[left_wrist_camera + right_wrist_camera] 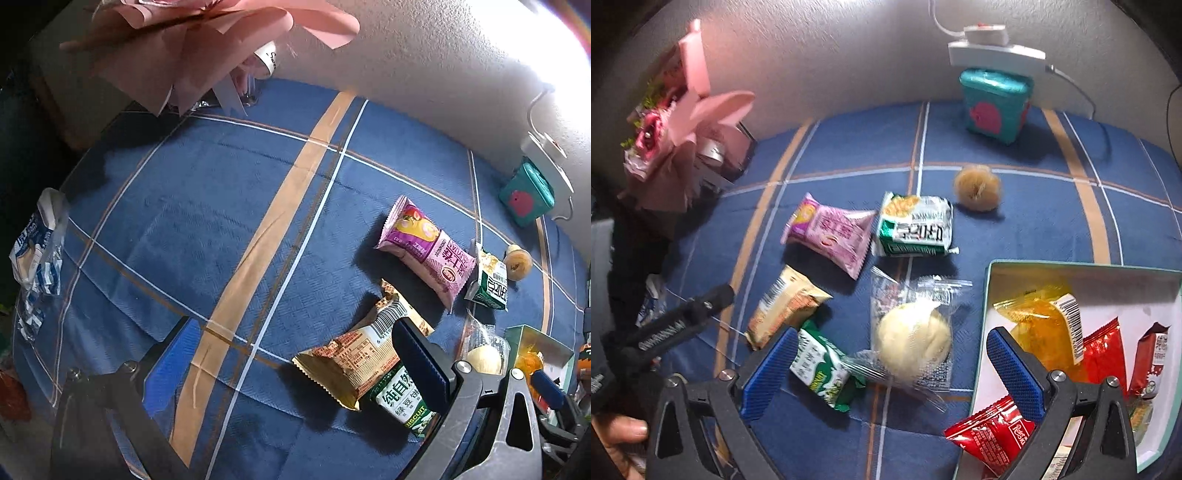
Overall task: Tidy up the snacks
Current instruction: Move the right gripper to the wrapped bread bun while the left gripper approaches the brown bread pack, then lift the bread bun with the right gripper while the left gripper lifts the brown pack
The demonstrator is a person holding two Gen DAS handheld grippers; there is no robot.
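Snacks lie on a blue plaid cloth (1052, 229): a pink packet (831, 230), a green-white packet (916, 229), a tan packet (786, 306), a green biscuit packet (822, 365), a clear-wrapped pale bun (914, 339) and a round pastry (977, 187). A white box (1145, 291) at the right holds an orange packet (1039, 325) and red packets (993, 435). My right gripper (890, 373) is open, hovering over the bun and biscuit packet. My left gripper (295, 358) is open above the cloth, its right finger over the tan packet (354, 354).
A pink paper bouquet (683, 122) stands at the back left. A teal tin (995, 105) and a white device with cable (993, 48) sit by the wall. A blue-white wrapper (37, 243) lies at the cloth's left edge.
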